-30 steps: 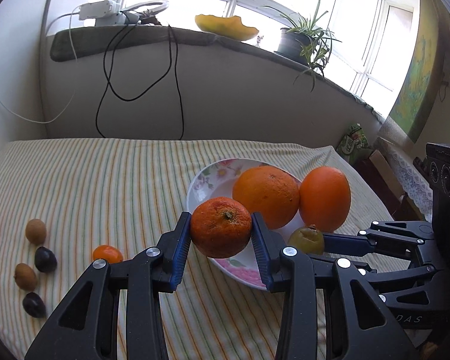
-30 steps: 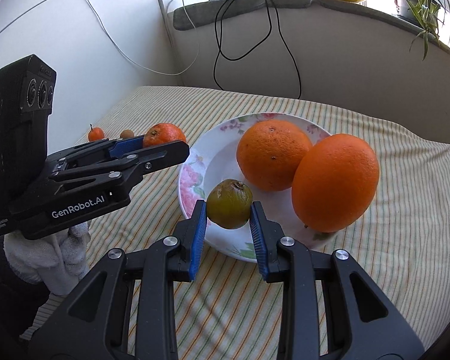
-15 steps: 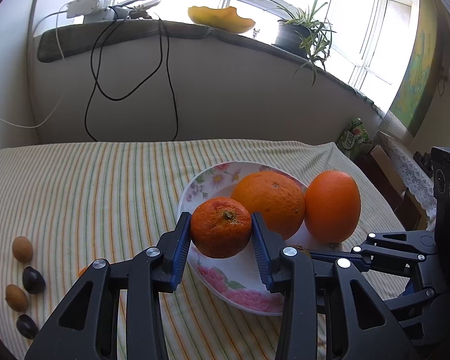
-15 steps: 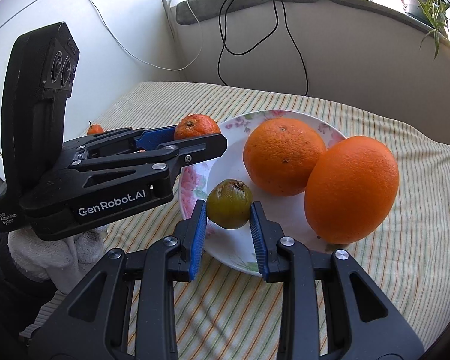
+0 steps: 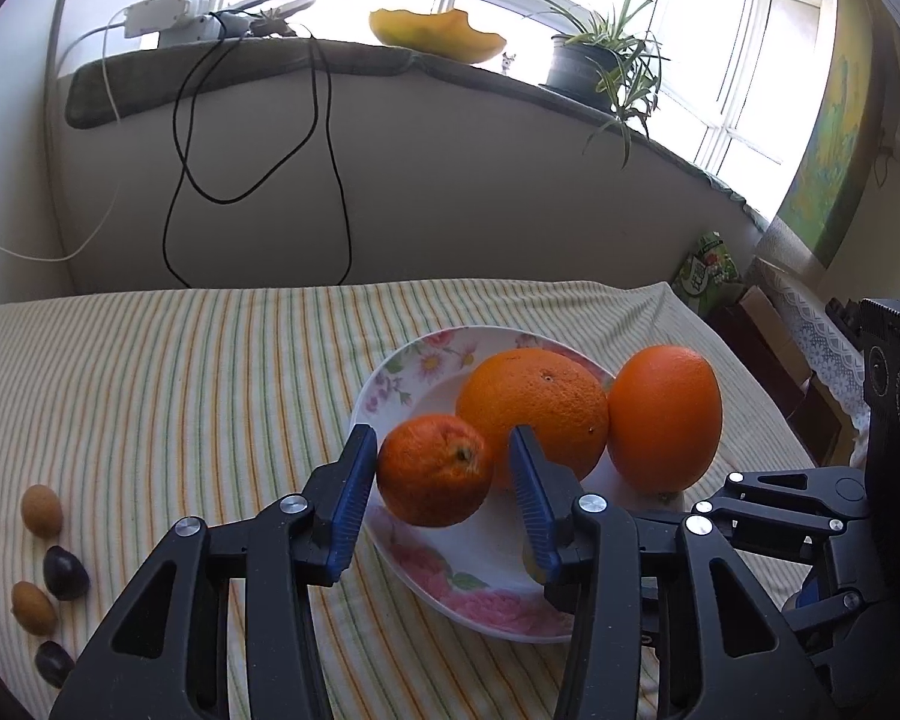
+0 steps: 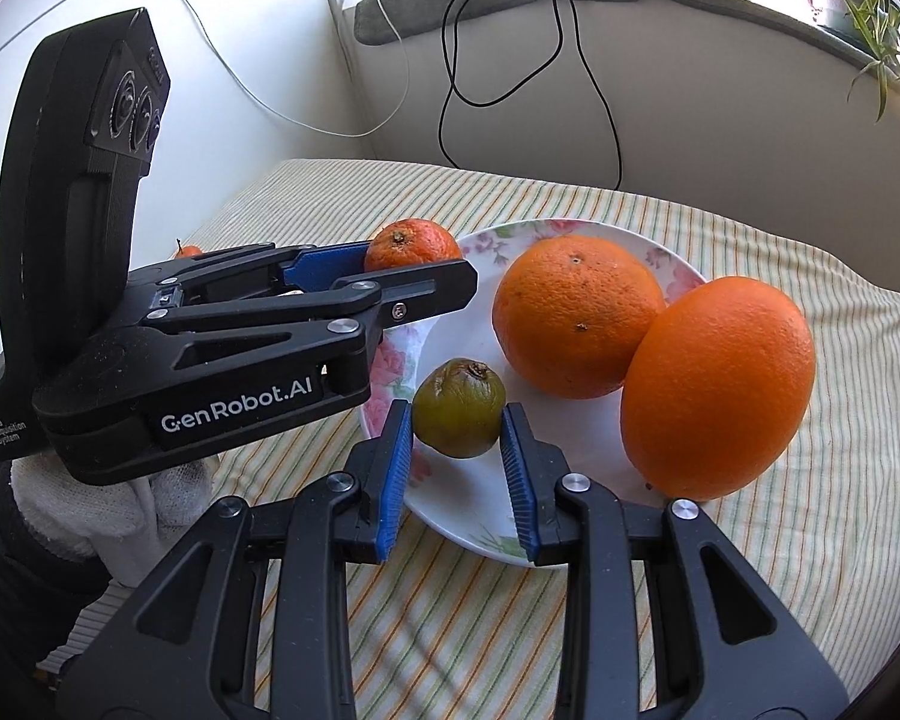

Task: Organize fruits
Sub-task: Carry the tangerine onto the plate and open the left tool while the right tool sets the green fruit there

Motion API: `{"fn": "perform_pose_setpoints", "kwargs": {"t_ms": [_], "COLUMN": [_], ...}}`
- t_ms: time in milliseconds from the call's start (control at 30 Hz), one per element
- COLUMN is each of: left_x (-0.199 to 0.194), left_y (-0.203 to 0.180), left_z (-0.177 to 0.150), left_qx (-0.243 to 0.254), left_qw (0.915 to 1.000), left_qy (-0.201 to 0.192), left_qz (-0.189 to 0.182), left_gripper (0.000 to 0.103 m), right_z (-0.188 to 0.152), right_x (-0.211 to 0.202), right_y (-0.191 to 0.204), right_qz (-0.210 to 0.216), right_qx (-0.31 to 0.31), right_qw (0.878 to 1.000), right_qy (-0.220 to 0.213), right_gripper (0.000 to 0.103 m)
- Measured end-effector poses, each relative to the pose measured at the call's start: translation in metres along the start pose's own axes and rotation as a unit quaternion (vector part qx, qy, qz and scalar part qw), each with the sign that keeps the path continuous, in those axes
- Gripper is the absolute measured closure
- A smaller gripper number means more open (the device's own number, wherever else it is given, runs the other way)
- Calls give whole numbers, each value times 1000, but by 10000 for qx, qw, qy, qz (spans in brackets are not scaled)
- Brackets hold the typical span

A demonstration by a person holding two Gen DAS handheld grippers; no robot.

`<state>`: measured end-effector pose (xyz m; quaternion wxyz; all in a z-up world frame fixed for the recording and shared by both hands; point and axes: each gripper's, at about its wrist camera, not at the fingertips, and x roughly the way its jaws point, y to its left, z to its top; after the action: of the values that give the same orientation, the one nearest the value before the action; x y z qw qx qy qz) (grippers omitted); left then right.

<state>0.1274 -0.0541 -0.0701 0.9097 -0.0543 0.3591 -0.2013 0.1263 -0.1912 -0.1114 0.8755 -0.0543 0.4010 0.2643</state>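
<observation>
Striped cloth point(image 5: 198, 372) carries the floral plate point(image 5: 450, 594) with two big oranges point(image 6: 576, 312). My left gripper point(image 5: 441, 495) has spread apart around the mandarin point(image 5: 435, 468) at the plate's edge. My right gripper point(image 6: 457, 456) brackets the green-brown fruit point(image 6: 459, 408) on the plate, slightly parted.

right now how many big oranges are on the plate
2: one orange sits mid-plate; the other orange leans against it at the plate's right edge. None seem hidden.

A potted plant point(image 5: 600, 69) and power strip point(image 5: 171, 15) sit on the windowsill point(image 5: 330, 60).
</observation>
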Motion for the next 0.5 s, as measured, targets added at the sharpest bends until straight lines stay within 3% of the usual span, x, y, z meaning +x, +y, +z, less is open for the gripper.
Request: {"fn": "perform_pose_setpoints", "kwargs": {"t_ms": [167,300,500], "left_x": [-5,-10,-17], "left_y": [0,3,6], "left_z": [3,4,3], "left_qx": [10,-18,-77], "left_qw": [10000,9999,9998], "left_qy": [-86,-131,-187], "left_qz": [16,42,67], "left_gripper": [53,53,52], "right_z": [0,1,1], "right_x": [0,-8,-16], "right_y": [1,3,4], "right_qz": [-33,-73,-83], "right_qx": [-32,-61,-76], "right_qw": [10000,9999,9997], "right_qy": [-5,-139,-231], "right_gripper": [67,45,44]}}
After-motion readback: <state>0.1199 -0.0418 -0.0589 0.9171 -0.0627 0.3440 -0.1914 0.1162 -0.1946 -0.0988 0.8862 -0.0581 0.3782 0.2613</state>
